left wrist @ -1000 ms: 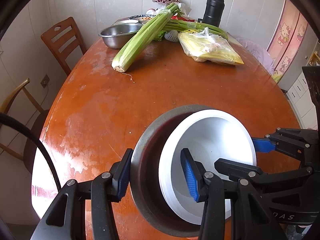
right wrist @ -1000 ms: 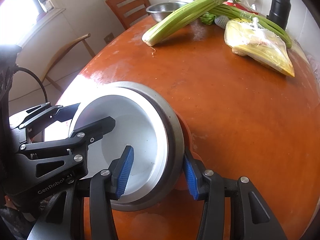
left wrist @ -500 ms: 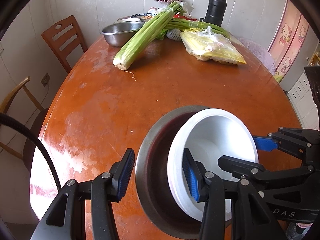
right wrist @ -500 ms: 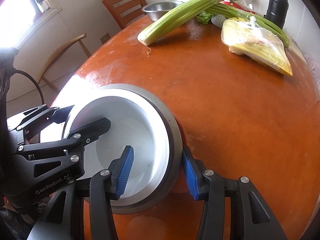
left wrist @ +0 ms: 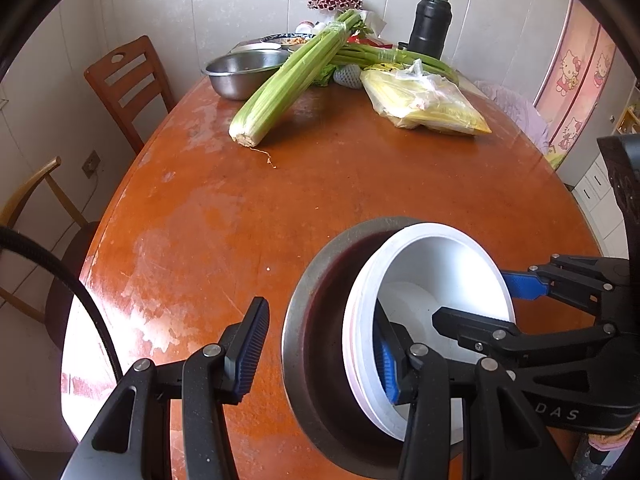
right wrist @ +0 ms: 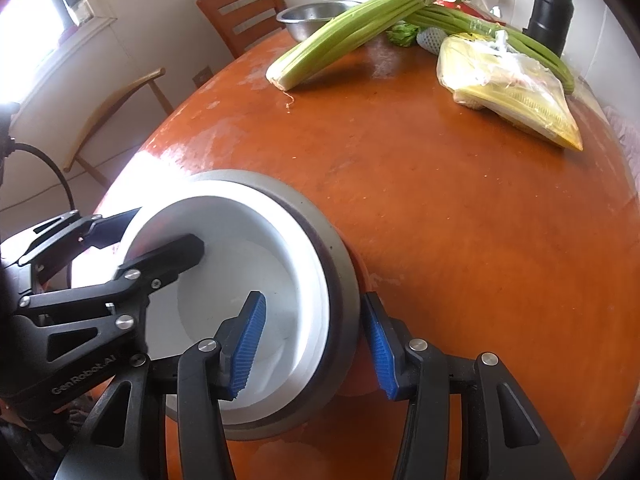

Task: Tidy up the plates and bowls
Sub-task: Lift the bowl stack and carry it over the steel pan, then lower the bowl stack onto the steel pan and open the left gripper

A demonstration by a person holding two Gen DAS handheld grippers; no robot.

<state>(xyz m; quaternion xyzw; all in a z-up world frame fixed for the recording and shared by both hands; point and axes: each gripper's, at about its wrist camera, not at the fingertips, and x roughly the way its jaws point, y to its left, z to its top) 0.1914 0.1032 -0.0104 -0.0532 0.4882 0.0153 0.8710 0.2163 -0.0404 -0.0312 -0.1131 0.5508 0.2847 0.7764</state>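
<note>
The left gripper (left wrist: 320, 350) straddles the near-left wall of the stacked bowls: its outer finger stands off the steel wall with counter showing in the gap, while its inner finger sits inside the white bowl (left wrist: 436, 272). The jaws are parted and do not visibly clamp anything; I read it as released, though the inner pad's contact with the white wall cannot be confirmed. The right gripper (right wrist: 314, 348) straddles the opposite side of the same stack. Its inner finger hangs inside the white bowl with a gap to the wall; its outer pad lies very close to the rim of the steel bowl (right wrist: 340, 276), and contact cannot be told. This one also appears released, not clenched.

The white bowl is nested inside the steel bowl, tilted rather than seated flat, with a dark strip of the steel interior exposed on one side. The pair rests on the orange-brown counter (left wrist: 360, 184) at its near end, between the two grippers.

Well apart at the far end lie a celery bunch (left wrist: 288, 84), a second steel bowl (left wrist: 240, 70) just behind it, a clear bag of yellow contents (left wrist: 424, 100) and a black flask (left wrist: 430, 28) by the wall. Two wooden chairs (left wrist: 128, 84) stand along the counter's left side.
</note>
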